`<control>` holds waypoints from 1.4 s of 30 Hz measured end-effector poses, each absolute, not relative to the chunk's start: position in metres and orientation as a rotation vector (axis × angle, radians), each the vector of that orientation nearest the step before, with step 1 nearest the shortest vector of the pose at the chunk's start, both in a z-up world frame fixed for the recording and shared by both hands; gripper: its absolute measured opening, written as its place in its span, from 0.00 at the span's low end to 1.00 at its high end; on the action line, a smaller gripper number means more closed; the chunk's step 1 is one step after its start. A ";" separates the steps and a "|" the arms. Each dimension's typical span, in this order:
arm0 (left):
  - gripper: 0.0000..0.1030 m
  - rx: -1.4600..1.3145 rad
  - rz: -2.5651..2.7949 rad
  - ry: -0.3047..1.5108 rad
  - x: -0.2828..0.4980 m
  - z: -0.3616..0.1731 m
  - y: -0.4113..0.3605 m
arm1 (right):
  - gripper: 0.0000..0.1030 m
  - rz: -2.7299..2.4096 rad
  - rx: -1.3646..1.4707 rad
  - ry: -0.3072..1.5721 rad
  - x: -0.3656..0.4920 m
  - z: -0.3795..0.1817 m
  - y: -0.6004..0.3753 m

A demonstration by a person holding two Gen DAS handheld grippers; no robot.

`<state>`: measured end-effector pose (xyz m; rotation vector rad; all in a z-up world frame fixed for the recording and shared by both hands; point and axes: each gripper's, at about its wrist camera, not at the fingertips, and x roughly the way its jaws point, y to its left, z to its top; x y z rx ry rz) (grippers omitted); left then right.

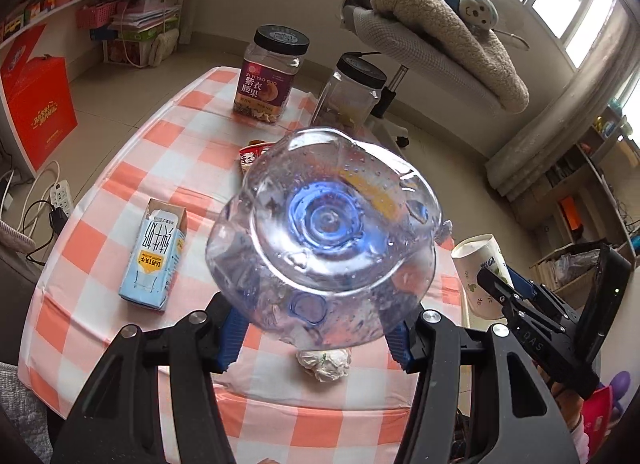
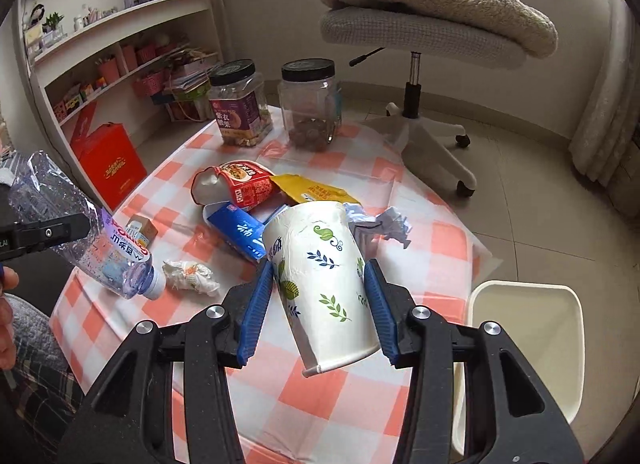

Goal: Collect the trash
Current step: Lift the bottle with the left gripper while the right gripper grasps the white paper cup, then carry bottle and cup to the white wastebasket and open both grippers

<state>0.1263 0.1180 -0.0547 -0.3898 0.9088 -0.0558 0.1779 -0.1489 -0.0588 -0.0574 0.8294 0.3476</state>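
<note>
We see the left tongs (image 1: 316,328) pinching a plastic bottle (image 1: 324,232), the right tongs (image 2: 320,308) pinching a paper cup (image 2: 320,284)

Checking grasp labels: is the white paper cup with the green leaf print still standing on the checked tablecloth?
No: the white paper cup with the green leaf print is clamped tilted between the right gripper's blue pads, lifted above the orange-and-white checked tablecloth.

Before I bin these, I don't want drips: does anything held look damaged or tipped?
Yes. The paper cup in the right gripper is dented and tilted. The plastic bottle in the left gripper points cap-down, droplets inside. The white bin sits beside the table.
</note>
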 end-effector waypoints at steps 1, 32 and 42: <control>0.55 -0.385 -0.066 0.906 0.127 -0.055 0.113 | 0.44 0.320 -0.042 0.827 0.179 -0.057 -0.160; 0.55 -0.150 -0.520 0.906 0.171 -0.045 -0.181 | 0.78 -0.397 0.499 0.728 0.125 -0.035 -0.438; 0.83 -0.067 -0.504 0.897 0.187 -0.035 -0.239 | 0.81 -0.481 0.485 0.634 0.103 -0.020 -0.461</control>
